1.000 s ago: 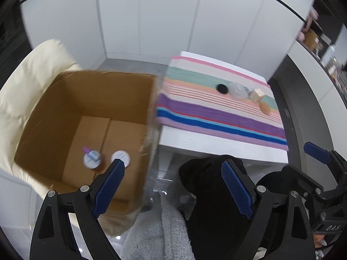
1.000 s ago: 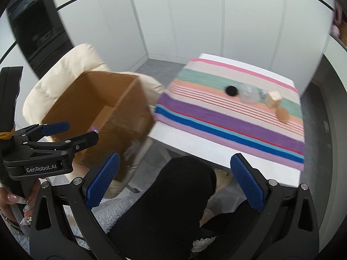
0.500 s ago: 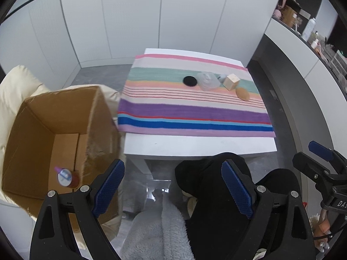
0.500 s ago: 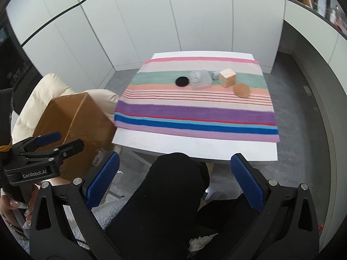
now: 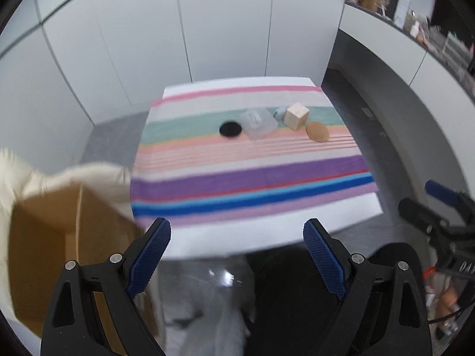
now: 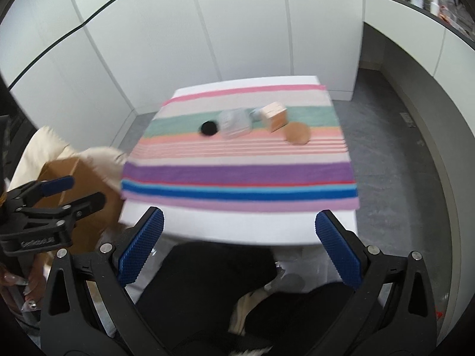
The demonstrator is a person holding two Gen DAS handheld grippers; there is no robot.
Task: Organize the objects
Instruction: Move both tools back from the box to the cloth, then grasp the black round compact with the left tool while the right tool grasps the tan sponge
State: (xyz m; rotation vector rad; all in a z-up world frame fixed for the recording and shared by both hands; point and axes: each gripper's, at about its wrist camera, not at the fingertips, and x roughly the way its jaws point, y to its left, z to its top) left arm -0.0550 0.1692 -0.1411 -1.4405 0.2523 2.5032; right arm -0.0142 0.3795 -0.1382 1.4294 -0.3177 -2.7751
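Four small things lay in a row on the striped cloth (image 5: 252, 175) covering the counter (image 5: 237, 237): a black disc (image 5: 230, 129), a clear plastic container (image 5: 258, 123), a wooden cube (image 5: 296, 115) and a tan oval piece (image 5: 317, 131). The left gripper (image 5: 237, 253) and right gripper (image 6: 240, 244) both hung short of them, fingers released and empty. Reaching for the cube risked knocking the container touching beside it; the cardboard box (image 5: 59, 237) sat low at the left.

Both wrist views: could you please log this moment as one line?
left gripper: open, empty | right gripper: open, empty | striped cloth: four items | cardboard box: beside table
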